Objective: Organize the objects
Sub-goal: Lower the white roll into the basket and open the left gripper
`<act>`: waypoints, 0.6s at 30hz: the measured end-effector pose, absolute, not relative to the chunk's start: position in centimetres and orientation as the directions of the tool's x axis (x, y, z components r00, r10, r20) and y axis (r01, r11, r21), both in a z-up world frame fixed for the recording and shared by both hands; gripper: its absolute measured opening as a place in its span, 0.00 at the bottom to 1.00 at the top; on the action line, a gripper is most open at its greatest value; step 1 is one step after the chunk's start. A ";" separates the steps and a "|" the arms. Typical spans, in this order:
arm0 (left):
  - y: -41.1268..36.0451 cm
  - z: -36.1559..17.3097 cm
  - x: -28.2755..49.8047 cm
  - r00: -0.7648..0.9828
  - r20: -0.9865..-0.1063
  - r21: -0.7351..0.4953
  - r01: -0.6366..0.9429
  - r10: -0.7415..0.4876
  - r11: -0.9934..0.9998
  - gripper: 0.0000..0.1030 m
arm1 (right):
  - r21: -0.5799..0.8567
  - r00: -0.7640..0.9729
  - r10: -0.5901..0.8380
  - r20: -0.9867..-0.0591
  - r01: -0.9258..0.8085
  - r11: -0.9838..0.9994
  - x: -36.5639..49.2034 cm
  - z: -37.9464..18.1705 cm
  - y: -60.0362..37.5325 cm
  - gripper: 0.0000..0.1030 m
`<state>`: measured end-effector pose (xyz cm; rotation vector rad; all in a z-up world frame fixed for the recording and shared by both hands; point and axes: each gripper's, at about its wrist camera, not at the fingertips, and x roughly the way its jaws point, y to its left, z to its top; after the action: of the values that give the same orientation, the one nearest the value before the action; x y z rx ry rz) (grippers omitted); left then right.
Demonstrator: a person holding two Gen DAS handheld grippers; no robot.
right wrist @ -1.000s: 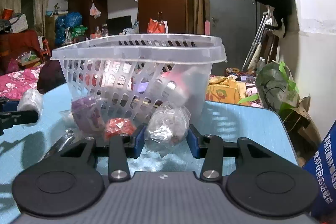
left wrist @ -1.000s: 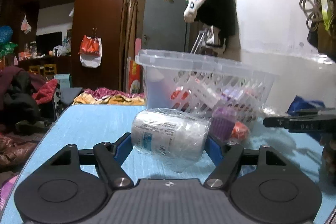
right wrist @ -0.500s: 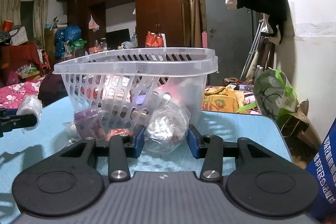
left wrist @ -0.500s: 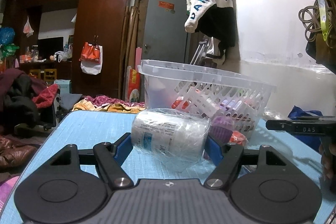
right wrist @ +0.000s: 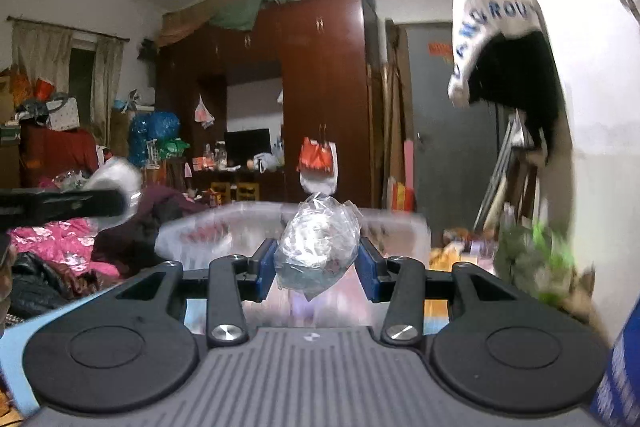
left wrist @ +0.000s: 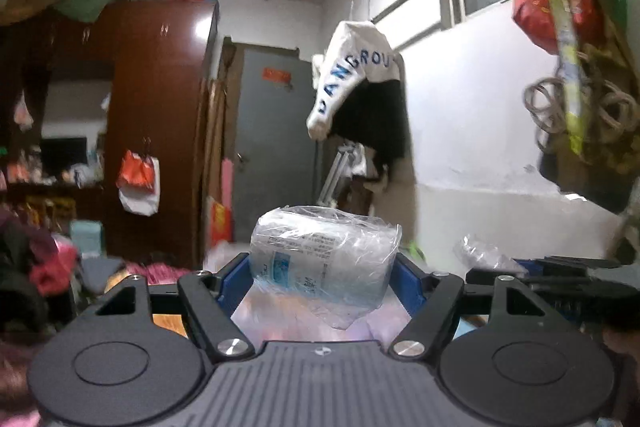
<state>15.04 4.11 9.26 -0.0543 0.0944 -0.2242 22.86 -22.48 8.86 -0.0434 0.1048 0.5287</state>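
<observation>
Clamped between the blue pads of the left gripper [left wrist: 322, 273]: a squat white cylinder in crinkled clear wrap [left wrist: 320, 259], blue print on its label too blurred to read. Pinched in the right gripper [right wrist: 316, 267]: a knotted, glossy plastic bag [right wrist: 316, 247] of dark, indistinct contents, held above the blurred rim of a translucent perforated basket [right wrist: 400, 227]. Hung on the white wall behind: a white-and-black garment [left wrist: 360, 83] lettered "ANGROU", its edges cut off by folds.

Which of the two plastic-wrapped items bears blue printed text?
The white cylinder in the left gripper. The right gripper holds a crumpled bundle without visible print.
</observation>
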 end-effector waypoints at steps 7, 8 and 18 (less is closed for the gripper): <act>0.1 10.5 25.2 0.944 -0.284 -0.041 0.161 -0.166 0.986 0.76 | -0.087 0.846 0.477 -0.236 -0.508 0.857 31.3 12.1 -18.8 0.76; 0.1 10.0 26.1 0.934 -0.319 -0.046 0.156 -0.163 0.987 0.76 | -0.093 0.850 0.466 -0.246 -0.499 0.862 32.2 11.8 -18.6 0.92; 0.6 6.4 19.5 0.957 -0.234 -0.086 0.155 -0.171 0.984 0.89 | 0.037 0.830 0.525 -0.188 -0.528 0.849 26.4 7.8 -23.2 1.00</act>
<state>19.52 0.59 6.36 -0.0672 0.2430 -0.1653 26.41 -23.17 7.76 -0.0170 0.1951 0.5582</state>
